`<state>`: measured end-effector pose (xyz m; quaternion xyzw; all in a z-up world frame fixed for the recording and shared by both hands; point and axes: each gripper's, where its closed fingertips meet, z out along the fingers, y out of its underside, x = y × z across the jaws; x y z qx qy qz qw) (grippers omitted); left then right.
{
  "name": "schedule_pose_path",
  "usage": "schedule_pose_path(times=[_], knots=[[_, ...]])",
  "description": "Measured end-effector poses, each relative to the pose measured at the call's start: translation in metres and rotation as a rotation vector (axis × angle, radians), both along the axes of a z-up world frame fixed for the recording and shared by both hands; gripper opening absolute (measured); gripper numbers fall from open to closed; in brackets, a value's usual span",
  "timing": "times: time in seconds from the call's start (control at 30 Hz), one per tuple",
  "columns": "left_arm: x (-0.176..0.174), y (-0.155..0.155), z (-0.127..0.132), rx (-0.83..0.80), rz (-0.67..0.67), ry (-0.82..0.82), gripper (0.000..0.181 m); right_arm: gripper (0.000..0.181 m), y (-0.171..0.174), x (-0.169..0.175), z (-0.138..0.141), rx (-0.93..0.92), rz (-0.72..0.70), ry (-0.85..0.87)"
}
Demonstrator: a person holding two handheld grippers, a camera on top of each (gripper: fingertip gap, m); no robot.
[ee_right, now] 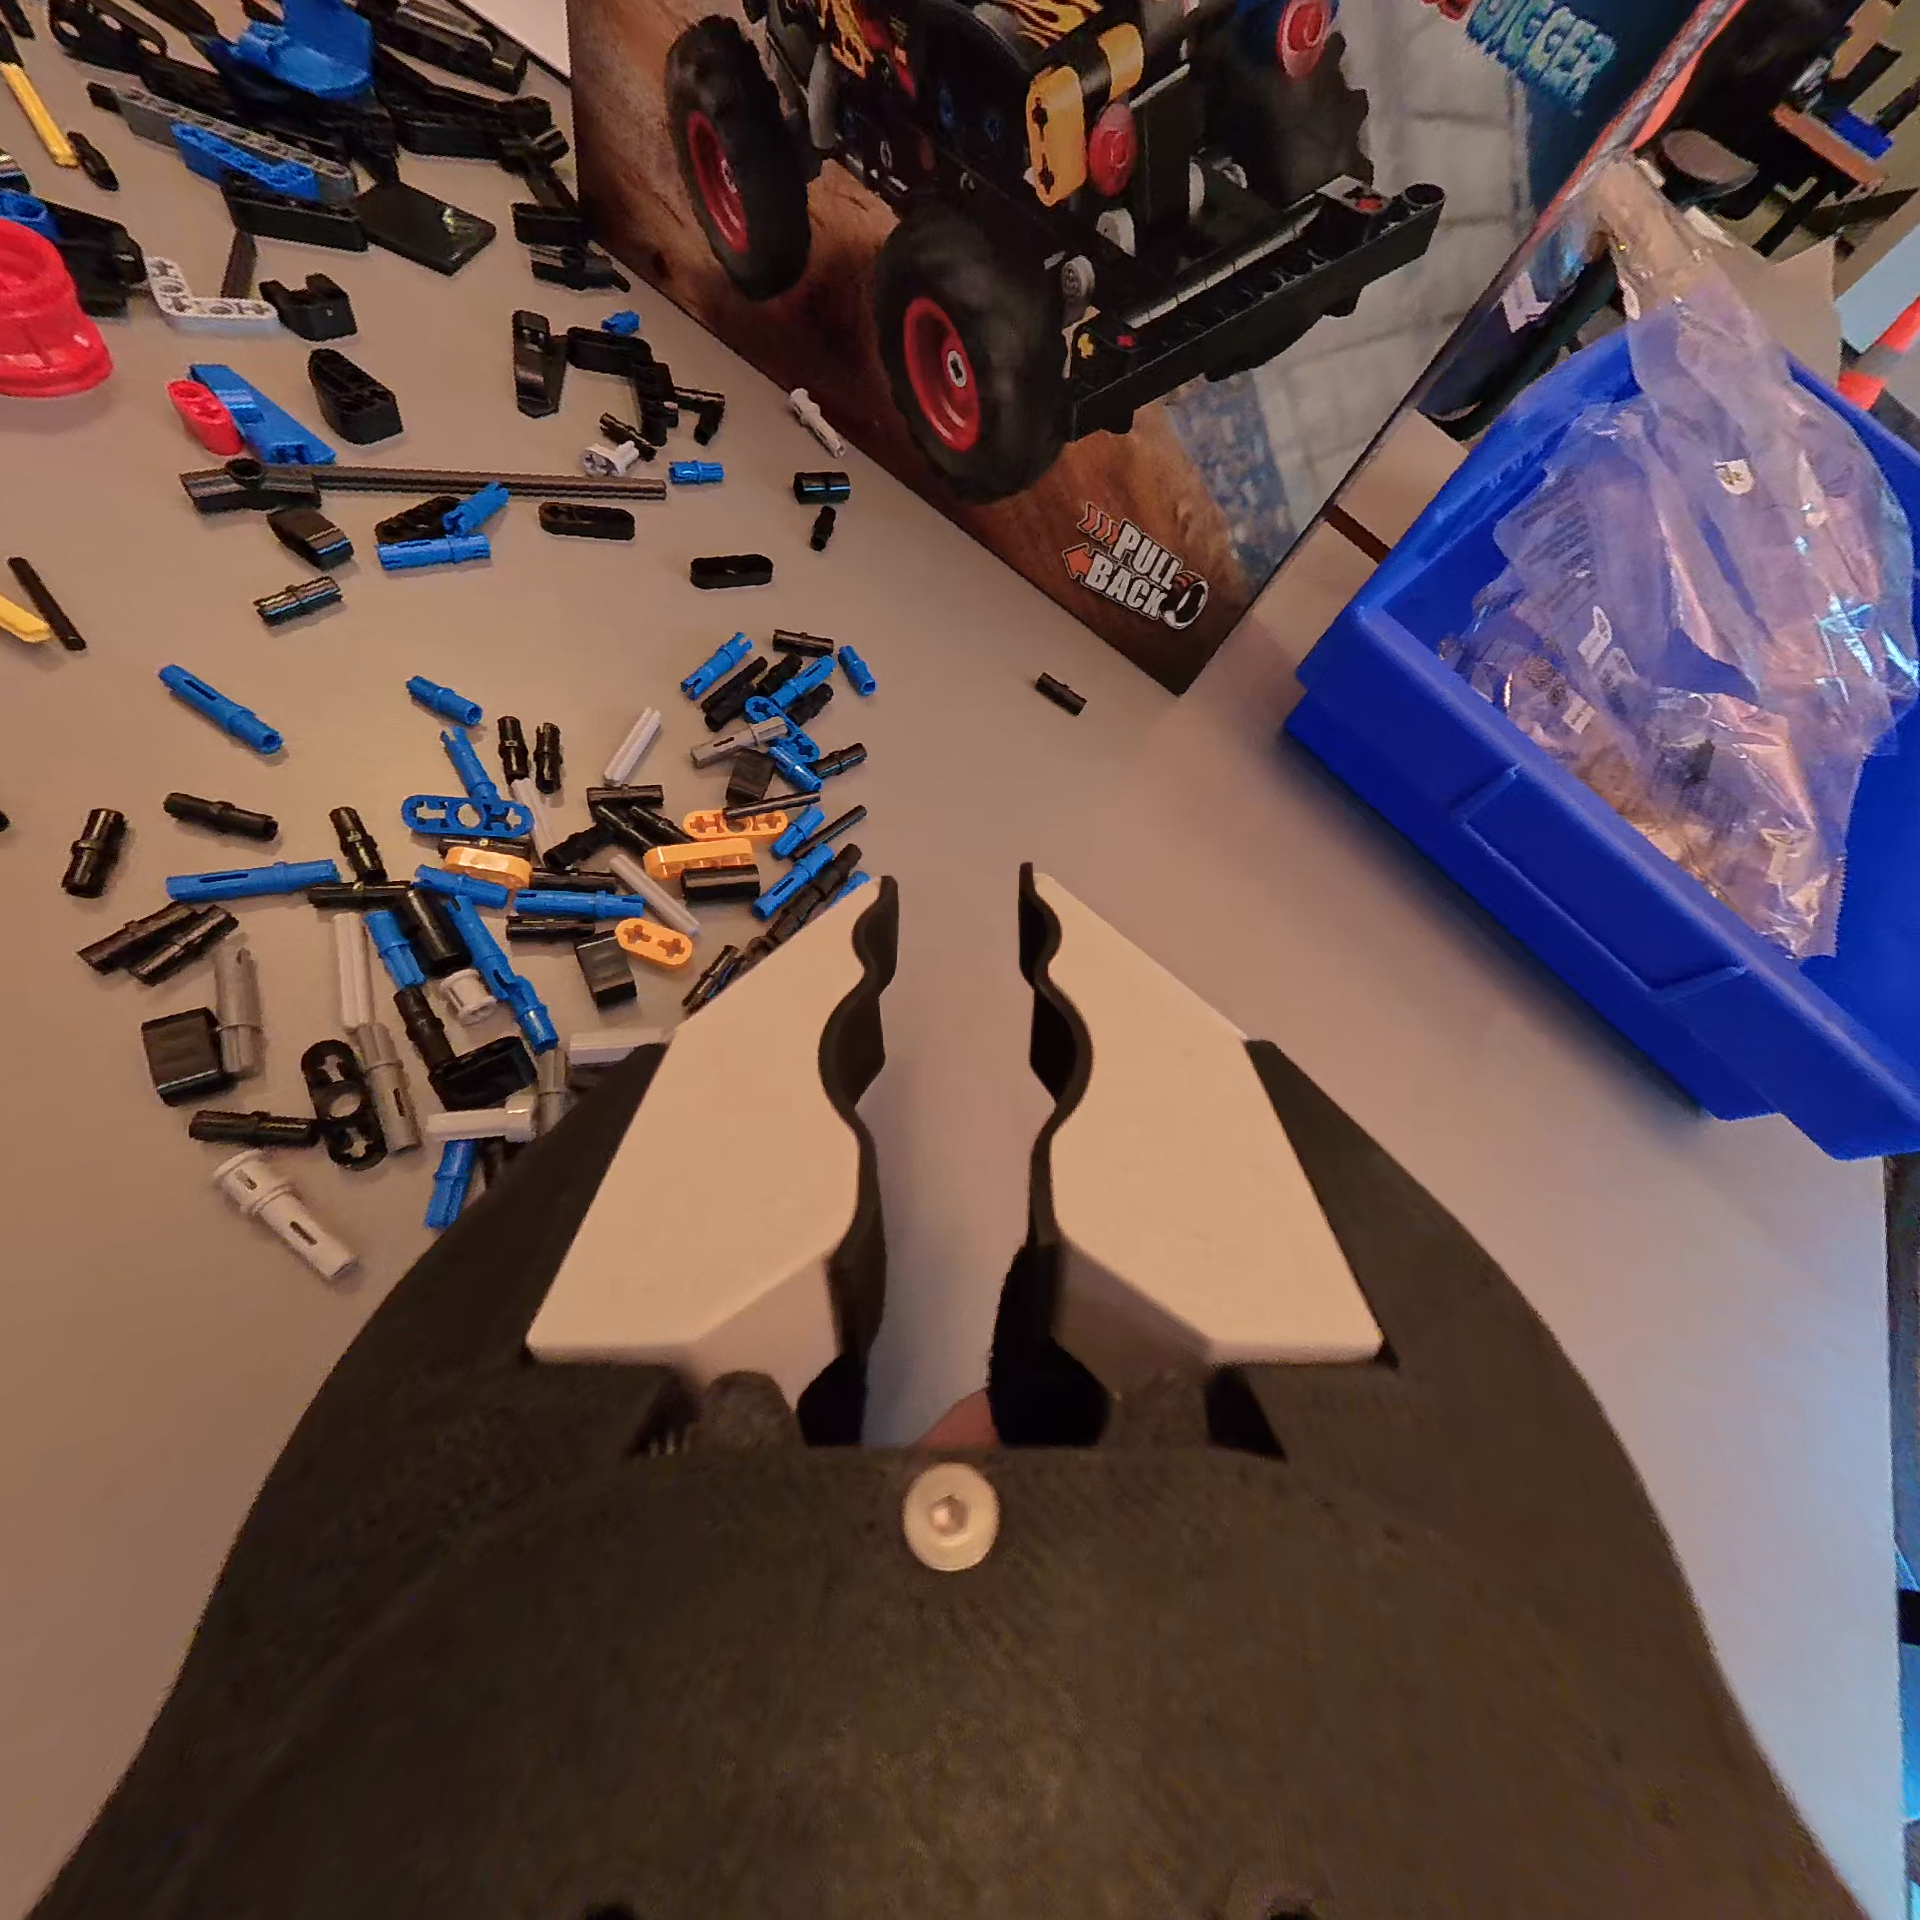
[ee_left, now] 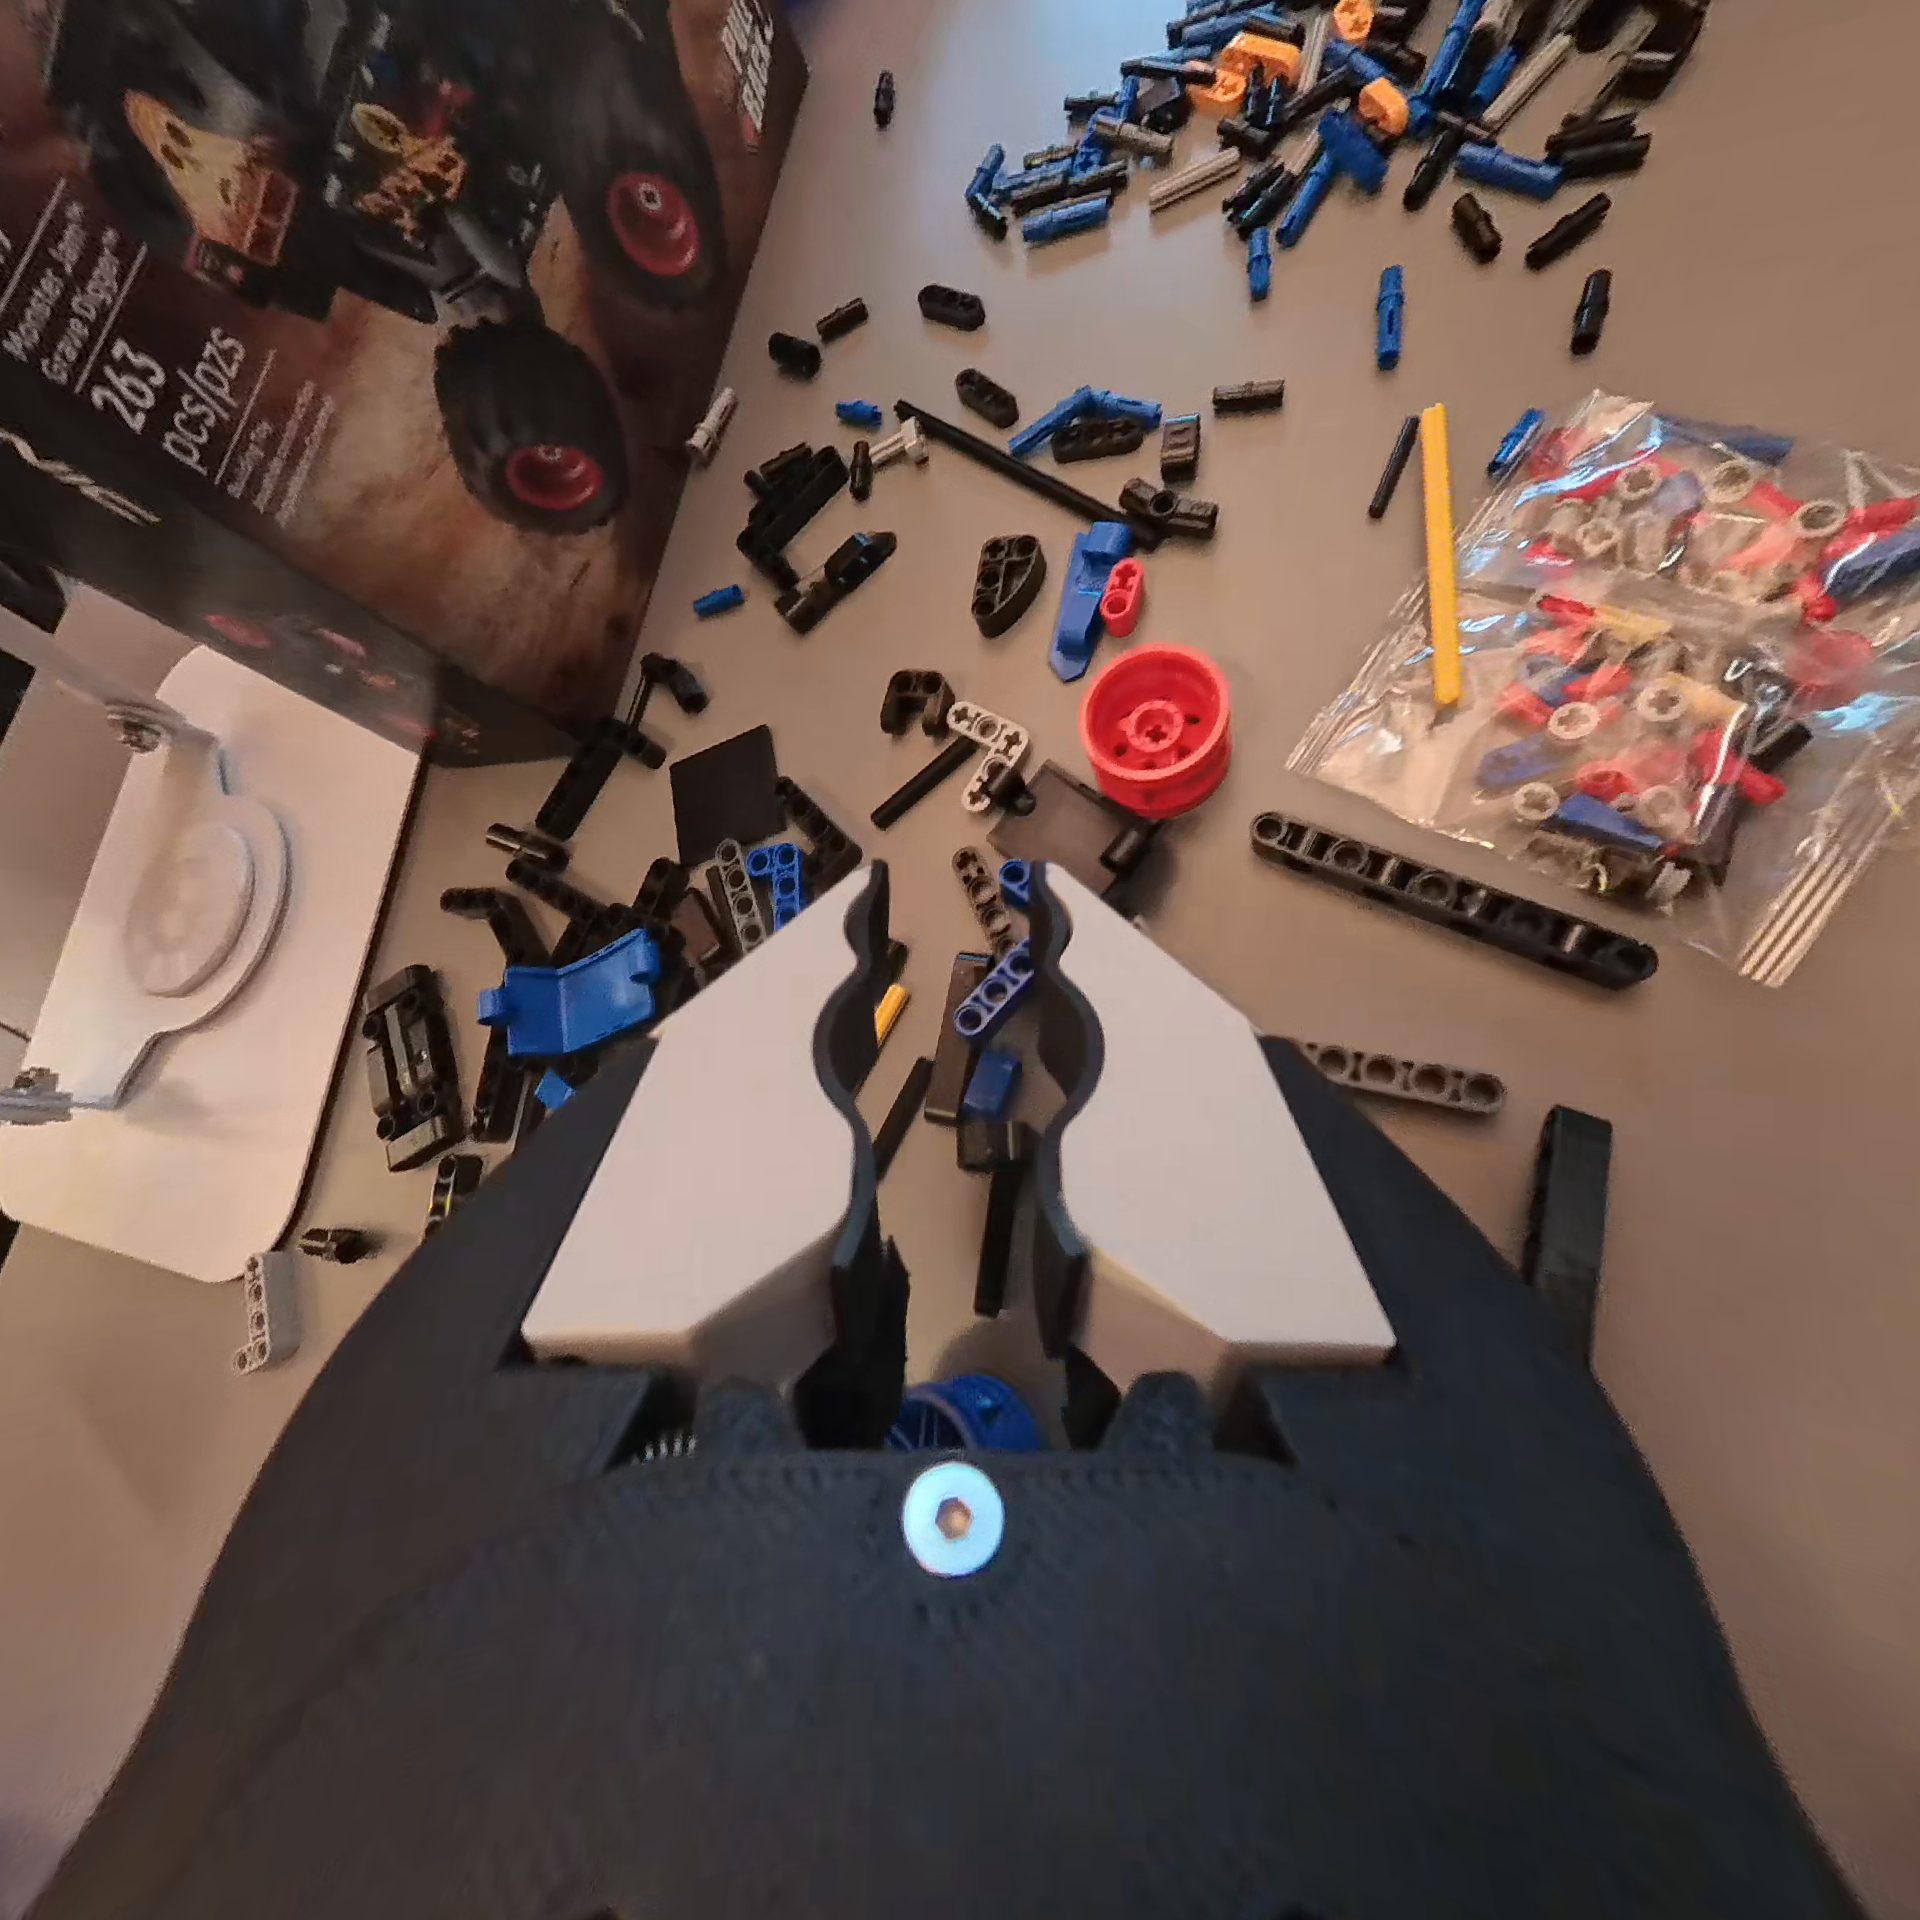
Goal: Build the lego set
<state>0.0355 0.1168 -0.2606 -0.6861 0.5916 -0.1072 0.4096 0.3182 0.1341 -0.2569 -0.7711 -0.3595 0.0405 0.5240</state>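
Your left gripper (ee_left: 961, 883) hangs spread and empty over scattered lego pieces (ee_left: 769, 883). Your right gripper (ee_right: 958, 883), likewise spread, faces bare table (ee_right: 1195, 935) between the pin pile (ee_right: 582, 894) and blue bin (ee_right: 1558, 831). The printed lego box (ee_right: 1039, 260) stands beyond; only the left view shows the sealed parts bag (ee_left: 1662, 675).

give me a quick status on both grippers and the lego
Left gripper open, empty, over loose beams. Right gripper open, empty, above bare table. Lego pieces scattered, nothing assembled. Box alongside.
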Motion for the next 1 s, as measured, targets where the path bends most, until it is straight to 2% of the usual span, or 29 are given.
schedule_pose_path(times=[0.37,0.57,1.0], knots=[[0.011,0.0,0.024,0.032,0.031,-0.107,0.027,0.025,0.007,0.013,0.005,0.031,-0.059,0.033],[0.022,-0.009,0.025,0.071,-0.005,-0.084,0.027,0.024,0.01,0.019,0.01,0.04,-0.088,0.081],[0.028,-0.02,0.047,0.145,-0.039,-0.119,0.027,0.02,0.017,0.022,-0.003,-0.045,-0.117,0.059]])
